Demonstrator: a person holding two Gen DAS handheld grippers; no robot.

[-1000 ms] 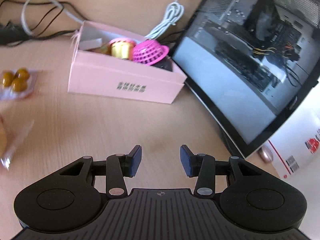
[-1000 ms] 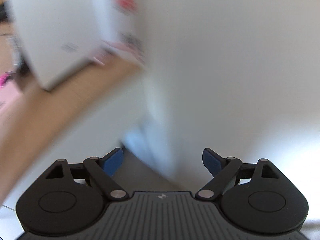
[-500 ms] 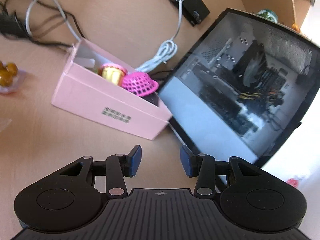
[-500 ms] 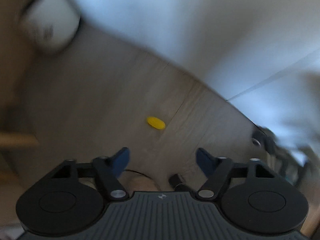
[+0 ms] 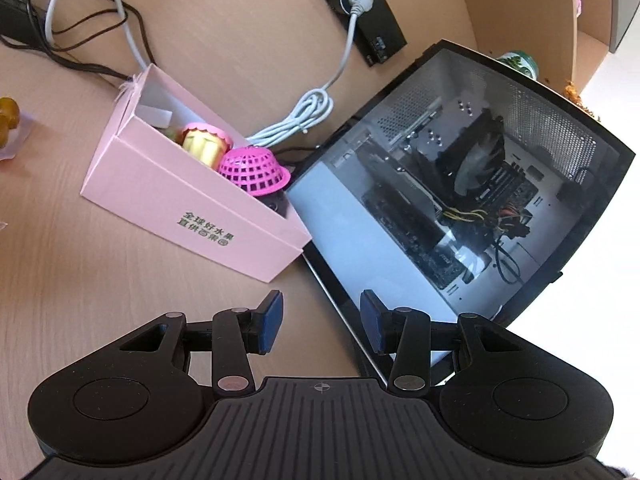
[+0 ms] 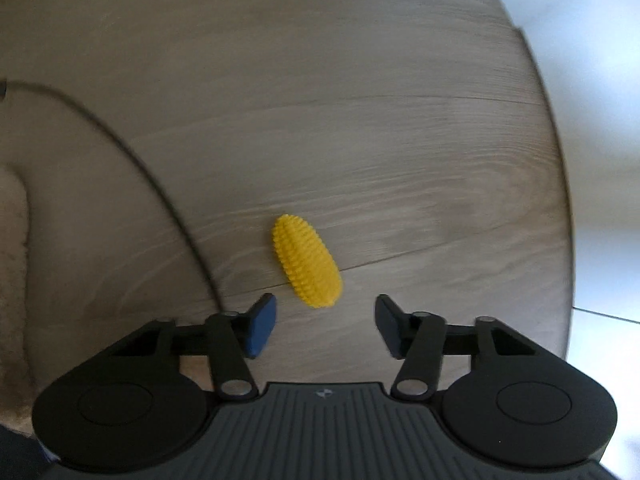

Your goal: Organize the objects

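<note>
In the right wrist view a yellow toy corn cob [image 6: 307,262] lies on grey wood-look flooring, just ahead of my right gripper [image 6: 326,326], which is open and empty above it. In the left wrist view a pink cardboard box [image 5: 188,204] stands on the wooden desk. It holds a yellow toy cupcake with a pink rim [image 5: 206,142], a pink mesh basket [image 5: 255,171] turned upside down, and a dark object under the basket. My left gripper [image 5: 321,326] is open and empty, near the box's right corner.
A glass-sided computer case [image 5: 452,200] stands right of the box. A white cable [image 5: 304,118] and black cables [image 5: 72,46] lie behind it, with a power strip [image 5: 360,4]. Yellow-brown round items [image 5: 7,118] sit at the left edge. A dark cable [image 6: 132,160] crosses the floor.
The right gripper has swung from facing a white surface down to the floor and closed in on the corn. The left gripper has tilted up and right; the box has shifted left in view.
</note>
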